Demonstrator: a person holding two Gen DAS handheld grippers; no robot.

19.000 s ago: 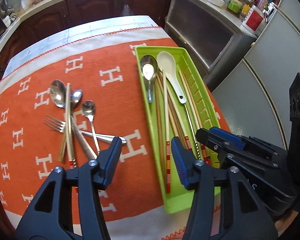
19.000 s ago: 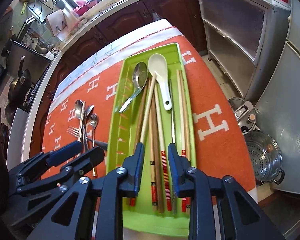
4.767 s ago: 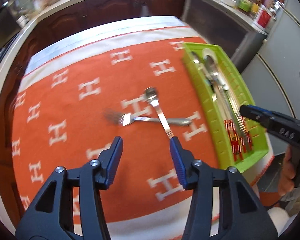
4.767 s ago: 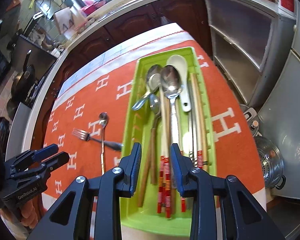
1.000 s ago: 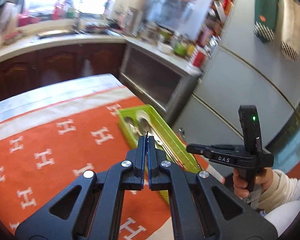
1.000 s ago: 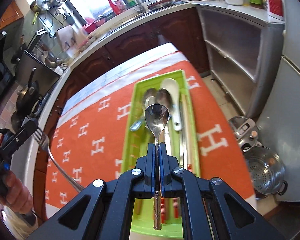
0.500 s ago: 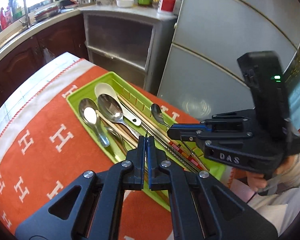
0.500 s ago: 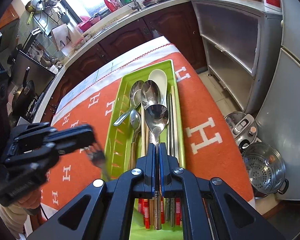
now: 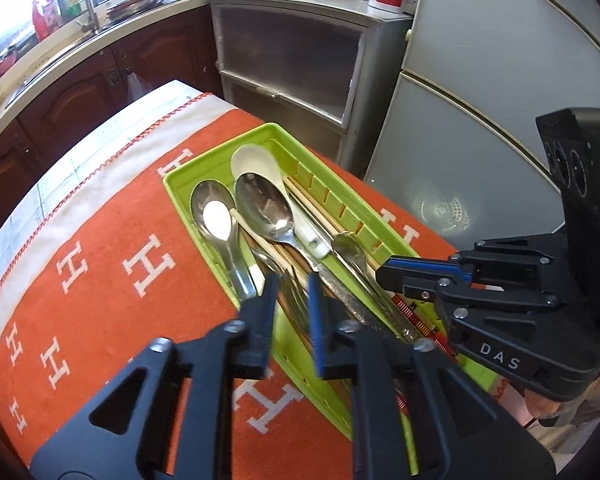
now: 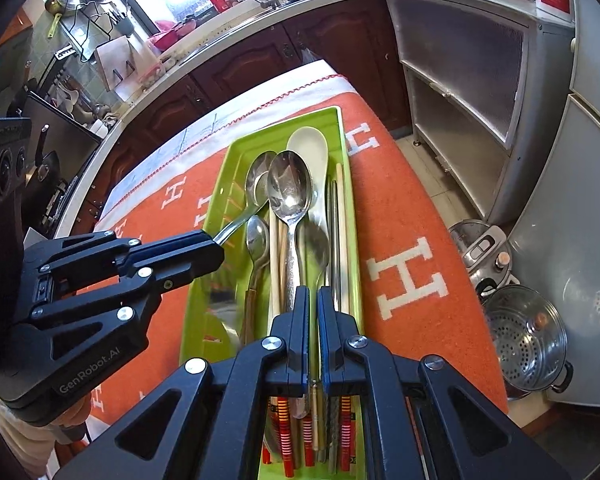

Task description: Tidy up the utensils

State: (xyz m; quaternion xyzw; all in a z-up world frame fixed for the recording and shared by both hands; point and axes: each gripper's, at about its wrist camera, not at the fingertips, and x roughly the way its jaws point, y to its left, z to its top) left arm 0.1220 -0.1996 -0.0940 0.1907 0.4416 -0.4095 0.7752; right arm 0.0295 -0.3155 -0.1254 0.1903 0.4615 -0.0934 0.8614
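Shiny steel fork: hard, light, slippery; pinch mid-handle. Loose between just-opened left gripper jaws, at 6 o'clock in green plastic tray. Right gripper jaws clenched on steel spoon.

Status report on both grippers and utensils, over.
Left gripper just opening, fork loose between jaws, in tray. Right gripper shut on spoon. Nothing blocking.

Black angular tongs with blue inner pads, silver screws, white "DAS" and "GenRobot.AI" lettering on the housings
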